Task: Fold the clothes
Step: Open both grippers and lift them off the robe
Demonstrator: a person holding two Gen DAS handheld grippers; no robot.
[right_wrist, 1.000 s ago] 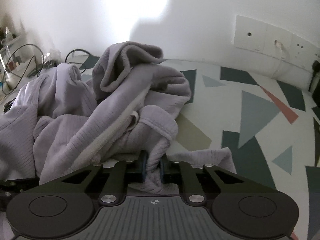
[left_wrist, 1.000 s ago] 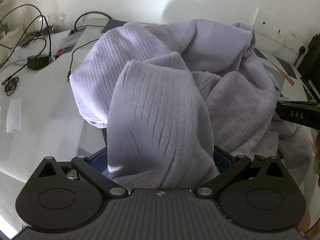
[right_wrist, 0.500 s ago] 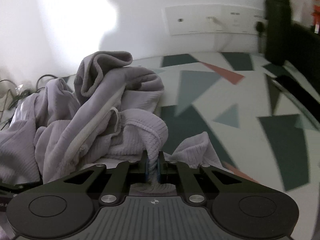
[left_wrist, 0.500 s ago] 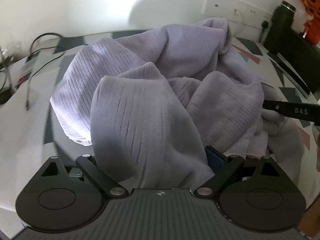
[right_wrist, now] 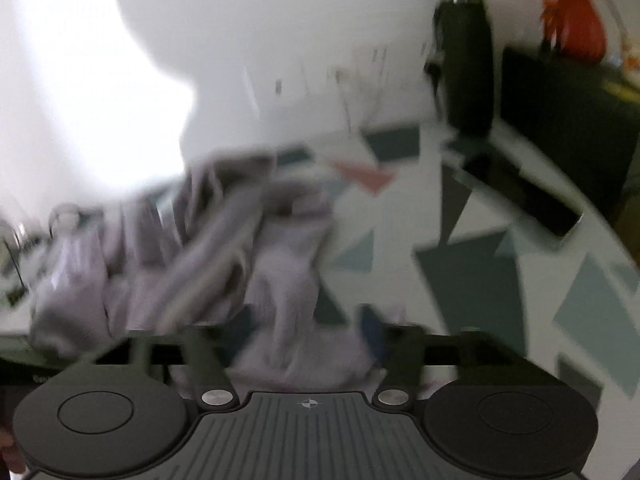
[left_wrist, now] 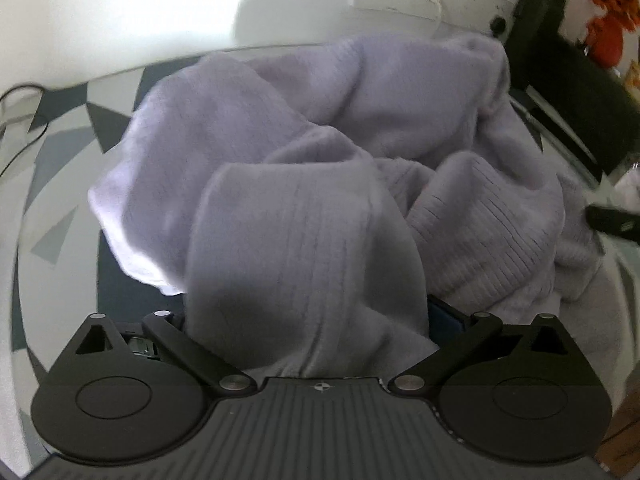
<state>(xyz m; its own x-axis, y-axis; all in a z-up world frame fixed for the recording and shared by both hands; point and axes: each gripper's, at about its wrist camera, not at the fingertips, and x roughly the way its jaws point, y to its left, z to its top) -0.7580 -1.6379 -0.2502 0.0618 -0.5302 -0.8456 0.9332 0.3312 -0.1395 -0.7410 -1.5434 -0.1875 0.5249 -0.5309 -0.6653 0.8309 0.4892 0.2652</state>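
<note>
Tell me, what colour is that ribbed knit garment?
Pale lilac ribbed knit garment, clearest in the left wrist view.

Each black hand-held gripper (left_wrist: 308, 316) has ribbed housing, silver screws, blue pads.

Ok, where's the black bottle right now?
Right wrist view: black bottle stands upper right against the wall, beside the orange vase, beyond the lilac garment.

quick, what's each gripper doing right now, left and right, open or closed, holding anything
Left gripper: jaws stand wide with the lilac garment bunched between them; a grip cannot be told.
Right gripper: jaws opening, cloth between them, no longer pinched.
</note>
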